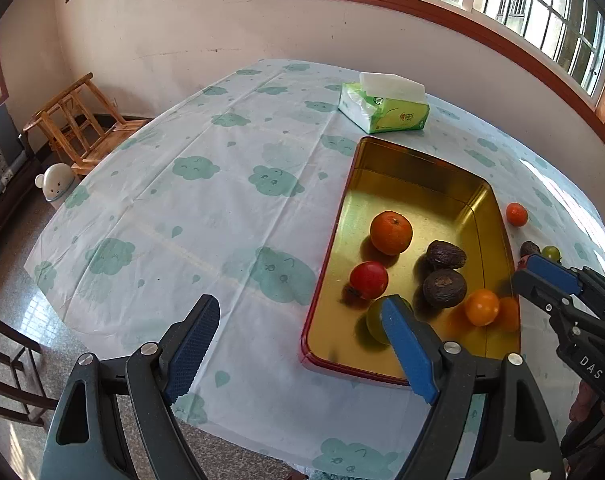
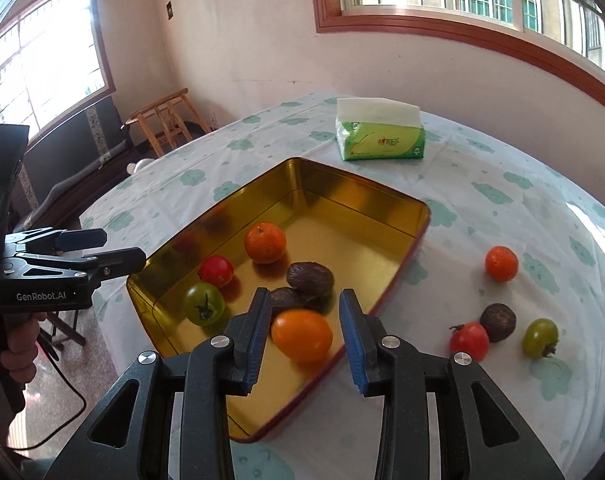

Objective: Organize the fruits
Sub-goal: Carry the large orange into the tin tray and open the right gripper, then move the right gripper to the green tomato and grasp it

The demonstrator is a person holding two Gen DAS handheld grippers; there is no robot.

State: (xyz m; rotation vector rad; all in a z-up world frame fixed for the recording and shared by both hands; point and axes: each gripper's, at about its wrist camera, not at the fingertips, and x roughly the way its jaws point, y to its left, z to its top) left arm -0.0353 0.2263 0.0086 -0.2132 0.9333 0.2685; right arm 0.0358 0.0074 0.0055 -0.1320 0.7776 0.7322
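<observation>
A gold tin tray (image 2: 354, 240) holds a mandarin (image 2: 264, 242), a red tomato (image 2: 216, 271), a green tomato (image 2: 203, 304), two dark wrinkled fruits (image 2: 310, 276) and an orange tomato (image 2: 301, 334). My right gripper (image 2: 304, 294) hovers above the tray's near end. Its jaws stand narrowly apart and empty, and the orange tomato lies on the tray floor below them. On the cloth to the right lie a mandarin (image 2: 501, 264), a red tomato (image 2: 468, 341), a dark fruit (image 2: 498, 321) and a green tomato (image 2: 539, 337). My left gripper (image 1: 300, 302) is wide open and empty at the tray's left edge.
A green tissue pack (image 2: 380, 134) lies behind the tray on the cloud-print tablecloth (image 1: 206, 216). Wooden stools (image 1: 82, 120) and a small white bin (image 1: 56, 184) stand on the floor beyond the table's left side. A person's hand (image 2: 16, 350) holds the left gripper's handle.
</observation>
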